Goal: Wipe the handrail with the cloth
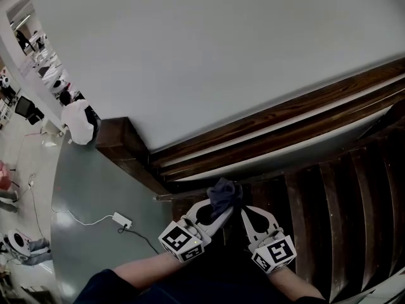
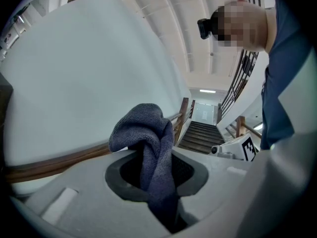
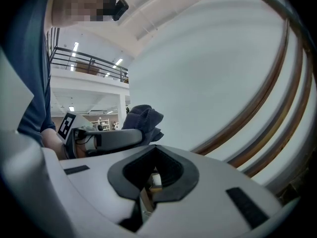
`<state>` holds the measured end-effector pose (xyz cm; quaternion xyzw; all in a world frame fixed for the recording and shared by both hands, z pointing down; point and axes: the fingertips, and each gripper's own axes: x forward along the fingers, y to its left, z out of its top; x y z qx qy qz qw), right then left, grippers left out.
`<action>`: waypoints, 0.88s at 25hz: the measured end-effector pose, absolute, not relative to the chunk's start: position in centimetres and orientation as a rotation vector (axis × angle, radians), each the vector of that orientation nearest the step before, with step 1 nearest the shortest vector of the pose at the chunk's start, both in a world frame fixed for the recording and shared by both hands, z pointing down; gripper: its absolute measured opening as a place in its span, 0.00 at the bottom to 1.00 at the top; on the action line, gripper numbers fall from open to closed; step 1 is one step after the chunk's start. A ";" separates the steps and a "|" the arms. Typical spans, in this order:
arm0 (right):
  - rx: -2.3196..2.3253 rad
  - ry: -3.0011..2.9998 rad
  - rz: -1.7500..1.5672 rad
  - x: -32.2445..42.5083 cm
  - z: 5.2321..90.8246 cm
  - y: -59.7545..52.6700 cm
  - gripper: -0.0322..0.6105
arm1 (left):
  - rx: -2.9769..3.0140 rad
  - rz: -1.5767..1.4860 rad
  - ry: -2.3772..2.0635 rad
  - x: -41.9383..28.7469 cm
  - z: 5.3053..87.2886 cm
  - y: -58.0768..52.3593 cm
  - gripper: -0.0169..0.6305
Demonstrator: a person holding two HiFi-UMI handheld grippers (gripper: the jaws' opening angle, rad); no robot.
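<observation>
Bulging from left tongs [image 2: 157, 182], crumpled blue-grey cloth [image 2: 141, 128]

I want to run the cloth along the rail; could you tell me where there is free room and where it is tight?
The handrail looks bare rising to the right, between the white wall and the stair treads. It is crowded at its lower end, where the left gripper, the cloth and the right gripper bunch together.

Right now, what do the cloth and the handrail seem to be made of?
Cloth: seemingly soft knitted or terry fabric, dark blue-grey, matt; its fuzzy surface and limp folds suggest this.
Handrail: probably wood, dark brown with slight sheen; the colour and long moulding suggest varnished timber.
</observation>
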<state>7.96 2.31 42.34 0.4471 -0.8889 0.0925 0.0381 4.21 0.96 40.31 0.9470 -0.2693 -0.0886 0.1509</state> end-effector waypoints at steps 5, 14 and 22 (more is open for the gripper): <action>1.383 -2.721 0.316 10.2 43.3 -1.5 0.06 | 2.702 -0.224 -0.776 6.4 41.1 -2.7 0.15; 1.415 -2.746 0.308 13.8 43.2 -8.2 0.06 | 2.669 -0.222 -0.790 9.9 42.1 -9.3 0.15; 1.431 -2.749 0.312 16.3 43.8 -12.6 0.06 | 2.660 -0.237 -0.818 12.2 42.6 -14.7 0.15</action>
